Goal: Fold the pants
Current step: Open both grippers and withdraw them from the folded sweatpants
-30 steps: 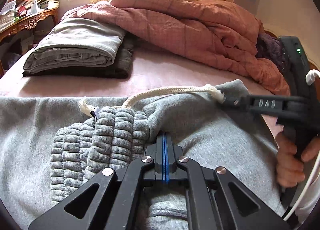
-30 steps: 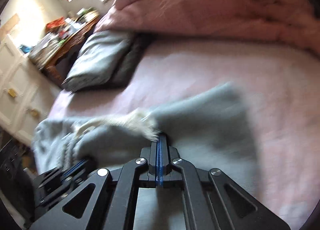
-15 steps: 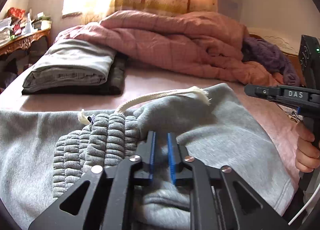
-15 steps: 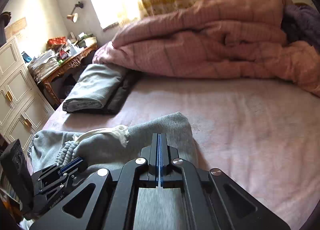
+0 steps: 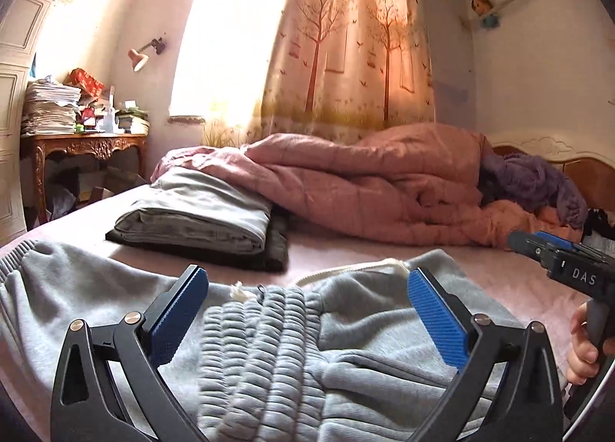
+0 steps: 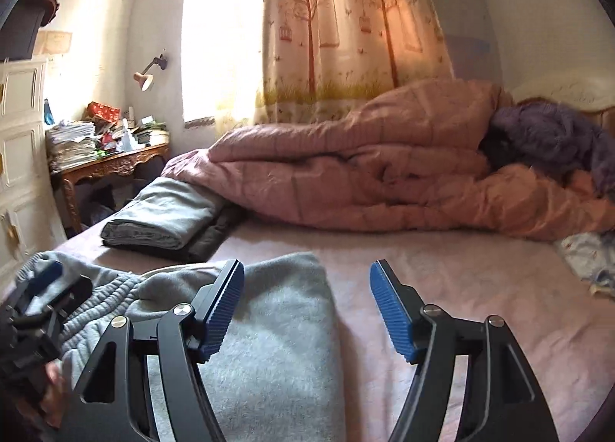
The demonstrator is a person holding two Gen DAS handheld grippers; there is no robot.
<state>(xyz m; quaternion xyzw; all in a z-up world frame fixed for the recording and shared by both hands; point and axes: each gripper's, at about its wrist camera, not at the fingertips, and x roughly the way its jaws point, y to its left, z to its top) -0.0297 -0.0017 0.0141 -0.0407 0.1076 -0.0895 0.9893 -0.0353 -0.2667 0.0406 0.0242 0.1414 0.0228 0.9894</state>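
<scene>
The soft grey fleece sweatpants lay doubled on the pink bed, filling the lower frame. The left tongs and right tongs were both opening, pads clear of the cloth, gripping nothing. The fold seemed just laid; regripping both free corners evenly should keep the next fold square. White lettering "DAS" showed at right.

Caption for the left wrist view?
Left gripper opening above grey sweatpants on the bed, nothing pinched; folded clothes behind.
</scene>
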